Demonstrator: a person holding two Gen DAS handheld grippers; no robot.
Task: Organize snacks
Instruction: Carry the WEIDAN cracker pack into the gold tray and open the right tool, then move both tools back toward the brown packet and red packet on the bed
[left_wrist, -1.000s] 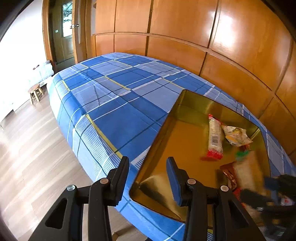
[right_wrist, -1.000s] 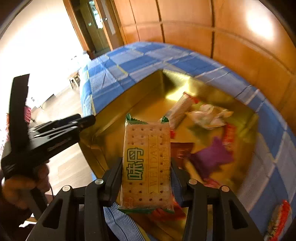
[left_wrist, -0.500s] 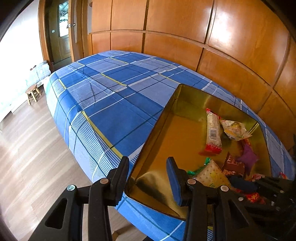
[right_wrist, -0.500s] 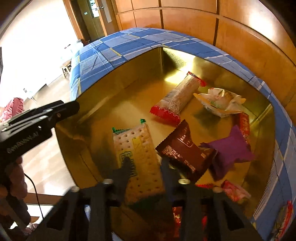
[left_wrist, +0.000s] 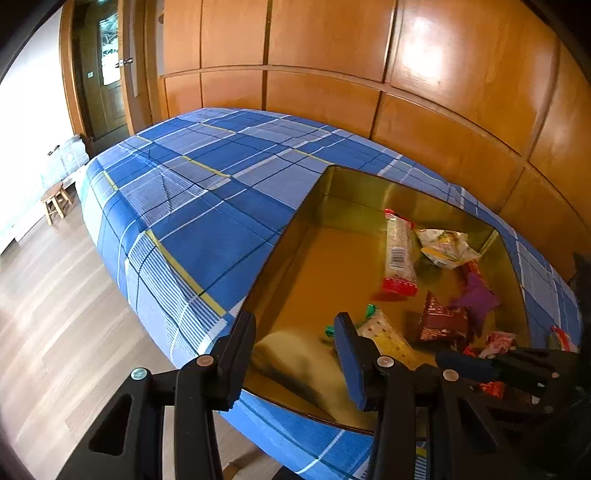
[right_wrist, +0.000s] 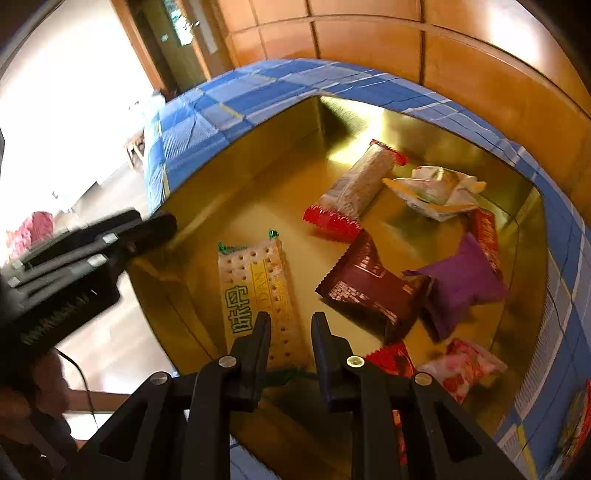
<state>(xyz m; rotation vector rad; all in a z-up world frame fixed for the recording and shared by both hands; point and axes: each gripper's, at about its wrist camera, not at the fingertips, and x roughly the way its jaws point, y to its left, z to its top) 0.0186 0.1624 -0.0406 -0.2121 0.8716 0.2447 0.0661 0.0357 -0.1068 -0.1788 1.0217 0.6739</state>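
A gold tin tray (left_wrist: 295, 225) (right_wrist: 258, 147) lies on the blue plaid table. A biscuit pack (right_wrist: 258, 291) (left_wrist: 384, 332) with green ends lies flat on the tray floor. Just above its near end, my right gripper (right_wrist: 290, 325) (left_wrist: 461, 360) is empty, its jaws a narrow gap apart and opening. My left gripper (left_wrist: 293, 332) (right_wrist: 147, 229) straddles the tray's near left corner, and its jaws are opening without pressing on the rim. Deeper in the tray lie a long red-ended pack (right_wrist: 354, 188), a white and yellow pack (right_wrist: 436, 192), a brown pack (right_wrist: 369, 284) and a purple pack (right_wrist: 461, 280).
A pink pack (right_wrist: 461, 365) lies near the tray's right wall, and a red pack (right_wrist: 576, 417) sits outside on the cloth. The plaid table (left_wrist: 184, 206) backs onto a wooden panel wall (left_wrist: 443, 110). A small stool (left_wrist: 55, 203) stands on the wood floor at left.
The right gripper let go of the biscuit pack, which now lies in the tray, and its jaws narrowed. The left gripper stayed at the tray's corner.
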